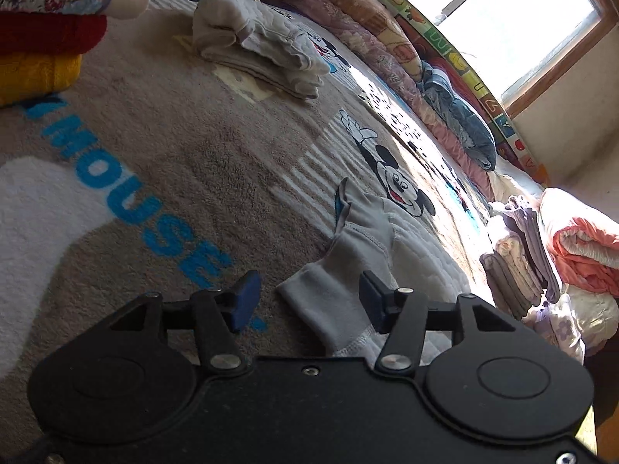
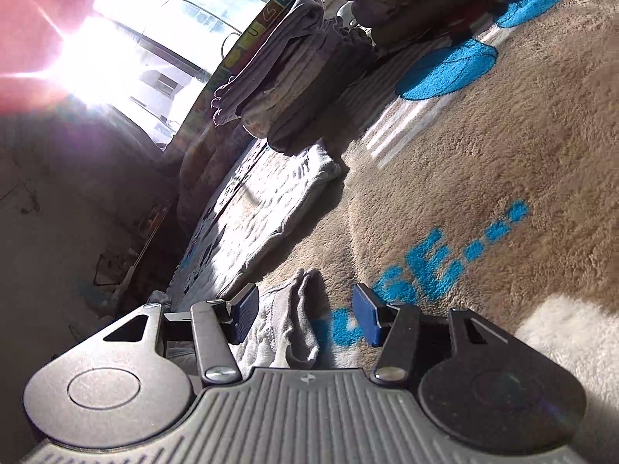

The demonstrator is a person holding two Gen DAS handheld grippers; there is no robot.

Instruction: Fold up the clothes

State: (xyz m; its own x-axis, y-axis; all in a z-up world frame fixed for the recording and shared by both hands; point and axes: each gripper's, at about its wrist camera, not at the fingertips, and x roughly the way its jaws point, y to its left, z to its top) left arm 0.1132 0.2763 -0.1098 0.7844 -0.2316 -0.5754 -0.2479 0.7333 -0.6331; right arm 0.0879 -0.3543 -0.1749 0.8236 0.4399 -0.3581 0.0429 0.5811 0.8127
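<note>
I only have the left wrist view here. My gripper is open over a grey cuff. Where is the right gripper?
Observer: The right gripper is open too, low over another end of the grey garment, beside the blue lettering.
Operator: Anything clamped yet?
Observer: No. On the right, a bunched fold of cloth lies between the open jaws, ungripped.
Operator: What's ahead of it?
Observer: A flat sunlit light cloth, then a stack of folded clothes.
</note>
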